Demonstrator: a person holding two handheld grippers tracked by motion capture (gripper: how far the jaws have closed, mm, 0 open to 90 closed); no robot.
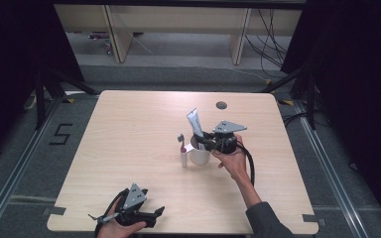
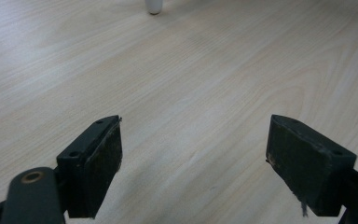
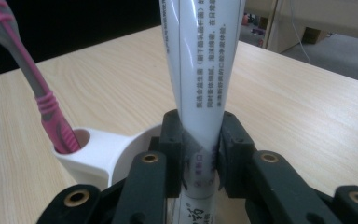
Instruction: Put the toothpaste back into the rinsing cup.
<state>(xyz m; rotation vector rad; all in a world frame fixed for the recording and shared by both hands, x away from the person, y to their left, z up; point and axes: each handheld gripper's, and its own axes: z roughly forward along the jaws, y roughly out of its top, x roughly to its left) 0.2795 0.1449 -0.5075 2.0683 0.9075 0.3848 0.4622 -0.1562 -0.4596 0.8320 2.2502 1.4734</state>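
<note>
Above the white cup [image 1: 200, 154], the right gripper [image 3: 199, 154] clamps the toothpaste tube [image 3: 204, 70] upright between nearly closed pads, lower end inside the cup. The left gripper [image 2: 193, 158] rests wide open and empty. Risk: the tube, leaning on release, may tip the cup or knock the toothbrush [image 3: 42, 100].

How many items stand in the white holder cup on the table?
2. A white squeezable toothpaste tube stands in the main opening of the white ceramic holder cup, clamped by the right gripper. A pink-and-grey plastic toothbrush stands in its side socket.
</note>
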